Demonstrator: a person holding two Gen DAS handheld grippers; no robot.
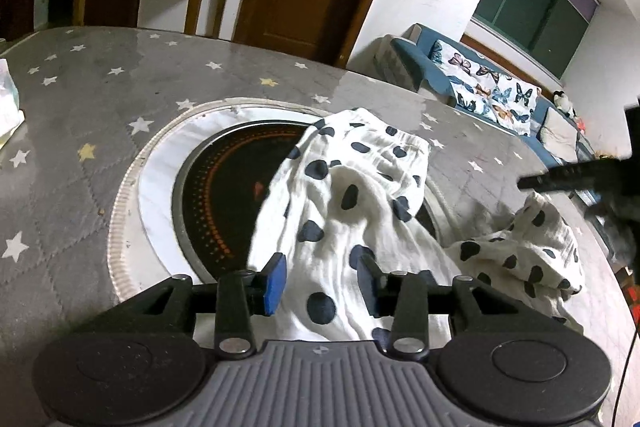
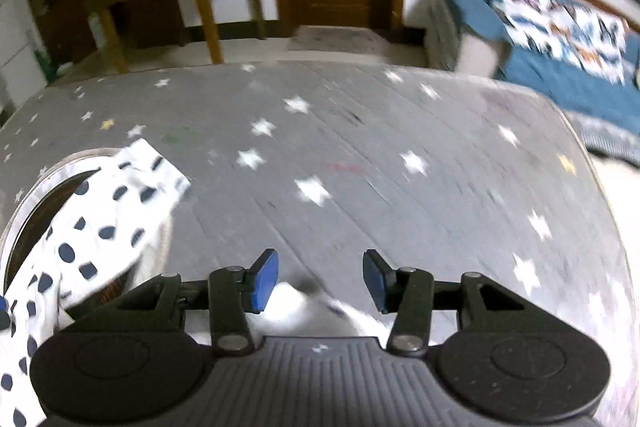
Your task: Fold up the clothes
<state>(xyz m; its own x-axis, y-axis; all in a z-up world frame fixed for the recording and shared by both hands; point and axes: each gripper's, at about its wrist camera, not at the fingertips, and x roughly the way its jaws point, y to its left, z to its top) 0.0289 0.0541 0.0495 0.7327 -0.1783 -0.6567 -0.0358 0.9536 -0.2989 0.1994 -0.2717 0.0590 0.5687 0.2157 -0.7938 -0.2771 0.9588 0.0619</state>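
Garment point(image 1: 352, 195): white cloth with dark navy spots, crumpled, unfolded; lies on the surface point(image 1: 80, 75), a grey star-printed cover, partly draped over the round hob.
Landmark: round hob point(image 1: 224, 183), black glass with orange dotted ring, set in a pale circular collar in the surface.
Left of hob: bare star cover; a pale packet point(image 1: 8, 107) at the far left edge, contents unclear.
Over hob: main body of the garment covers the hob's right part; its long axis runs from the far right rim of the hob back toward the left gripper.
Left gripper point(image 1: 322, 279): jaws parted, blue pads either side of the near end of the cloth, holding nothing; whether the pads touch the fabric cannot be told.
Right of hob: a second bunched lobe of the same garment, beyond the collar.
Right gripper point(image 2: 320, 281): jaws parted, empty; a white fold sits just beneath and between them; view blurred.
Nearer hand: judged the left, for the main body; the right sits over the bunched lobe.
Next move, judged: each pair of jaws closes on its near edge to spread the cloth flat.
Risk, judged: a bunched double layer gets pinched.
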